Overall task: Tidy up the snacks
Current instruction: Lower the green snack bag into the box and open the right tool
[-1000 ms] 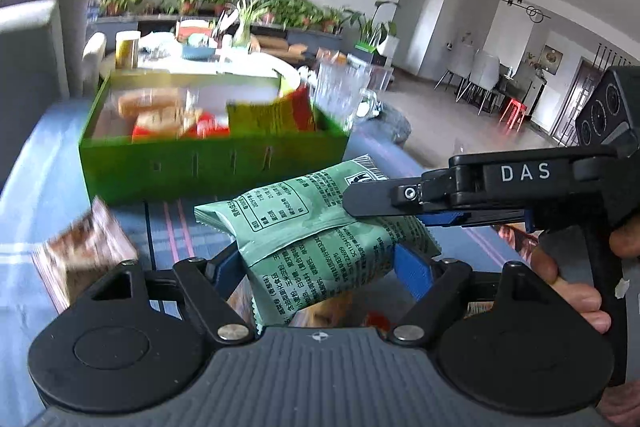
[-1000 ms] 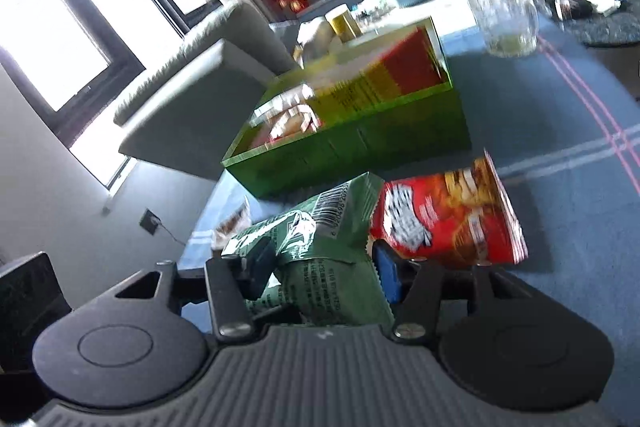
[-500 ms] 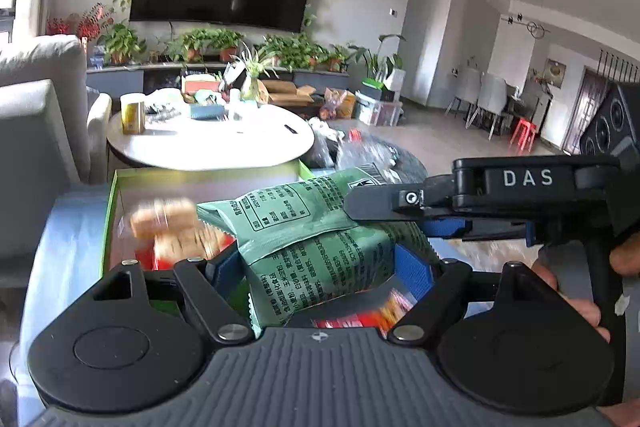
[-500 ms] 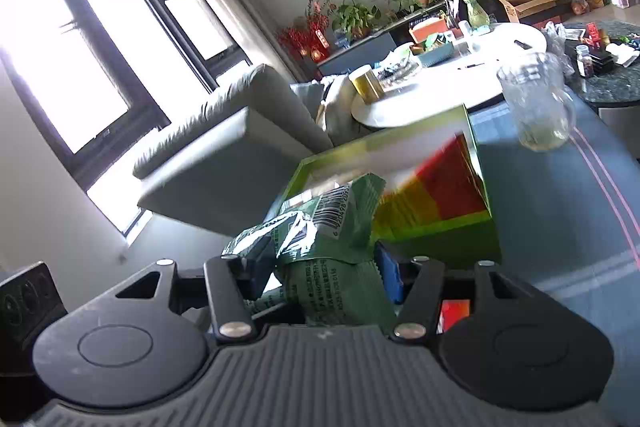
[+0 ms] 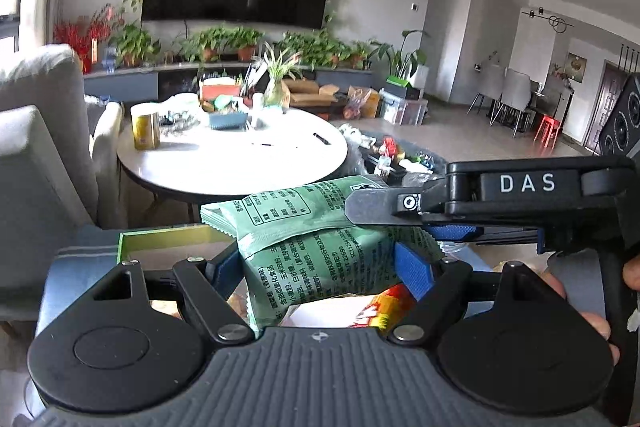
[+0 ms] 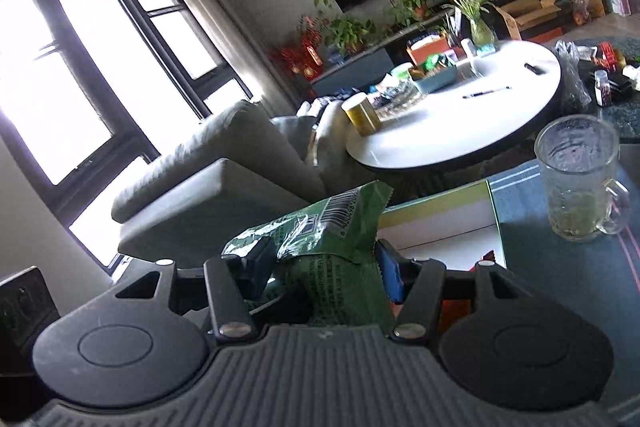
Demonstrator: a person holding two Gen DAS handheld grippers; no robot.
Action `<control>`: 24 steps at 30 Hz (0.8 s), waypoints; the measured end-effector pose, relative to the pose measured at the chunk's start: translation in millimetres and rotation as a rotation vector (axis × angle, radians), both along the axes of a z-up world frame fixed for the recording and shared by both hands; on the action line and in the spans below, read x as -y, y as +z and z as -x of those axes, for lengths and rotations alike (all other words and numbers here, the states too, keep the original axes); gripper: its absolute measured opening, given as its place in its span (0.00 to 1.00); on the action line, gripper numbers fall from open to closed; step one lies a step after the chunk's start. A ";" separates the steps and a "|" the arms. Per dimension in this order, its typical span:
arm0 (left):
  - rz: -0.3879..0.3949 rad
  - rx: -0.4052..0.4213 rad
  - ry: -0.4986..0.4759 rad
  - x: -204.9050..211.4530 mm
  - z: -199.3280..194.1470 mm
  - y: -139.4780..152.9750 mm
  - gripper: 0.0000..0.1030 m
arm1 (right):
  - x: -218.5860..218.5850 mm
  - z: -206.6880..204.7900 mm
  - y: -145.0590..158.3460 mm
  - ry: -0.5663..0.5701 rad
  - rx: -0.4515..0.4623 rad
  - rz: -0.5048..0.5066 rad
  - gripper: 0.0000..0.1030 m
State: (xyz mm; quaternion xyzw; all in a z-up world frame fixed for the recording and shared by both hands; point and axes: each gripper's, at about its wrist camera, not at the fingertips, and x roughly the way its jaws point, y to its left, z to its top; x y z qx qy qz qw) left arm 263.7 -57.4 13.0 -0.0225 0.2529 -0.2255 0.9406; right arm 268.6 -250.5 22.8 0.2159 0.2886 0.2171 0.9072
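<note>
Both grippers are shut on the same green snack packet (image 5: 304, 239). My left gripper (image 5: 320, 263) holds its lower part between blue pads. My right gripper (image 5: 360, 215) comes in from the right in the left wrist view and clamps the packet's right end. In the right wrist view the packet (image 6: 332, 239) sits crumpled between the right gripper's (image 6: 320, 263) pads. The green box (image 5: 168, 241) lies just below and ahead; its far rim (image 6: 440, 203) also shows in the right wrist view. A red snack packet (image 5: 384, 307) shows under the green one.
A glass mug (image 6: 580, 179) stands on the blue tablecloth (image 6: 568, 275) right of the box. A grey sofa (image 6: 216, 179) is at the left. A round white table (image 5: 236, 155) with a yellow can (image 5: 145, 131) stands beyond.
Both grippers have carried the green packet forward and up, from in front of the box to over it. The box's near wall has dropped out of view.
</note>
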 end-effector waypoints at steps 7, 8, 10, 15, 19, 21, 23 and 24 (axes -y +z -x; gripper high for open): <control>0.005 -0.057 -0.013 9.3 -36.8 -22.6 0.75 | 5.9 -23.7 -20.5 -0.044 -0.038 0.018 0.56; -0.003 -0.060 -0.005 11.7 -41.2 -25.3 0.75 | 7.3 -26.5 -22.5 -0.050 -0.038 0.022 0.56; -0.049 -0.065 0.036 15.6 -47.2 -31.0 0.74 | 10.6 -32.3 -25.3 -0.079 -0.033 0.037 0.56; -0.042 -0.074 0.078 6.6 -37.2 -36.6 0.74 | 30.6 -28.7 -27.7 -0.145 -0.030 0.027 0.57; -0.026 -0.022 0.080 3.0 -11.1 -28.2 0.74 | 38.6 -3.1 -26.9 -0.129 -0.019 0.041 0.57; -0.019 0.001 0.074 4.1 6.3 -21.8 0.74 | 42.5 15.5 -26.3 -0.121 -0.011 0.056 0.57; -0.005 0.014 0.059 5.5 22.4 -16.8 0.74 | 47.8 33.4 -27.8 -0.109 -0.021 0.066 0.57; 0.005 0.017 0.047 6.2 30.5 -15.8 0.74 | 50.5 42.3 -29.9 -0.107 -0.035 0.072 0.57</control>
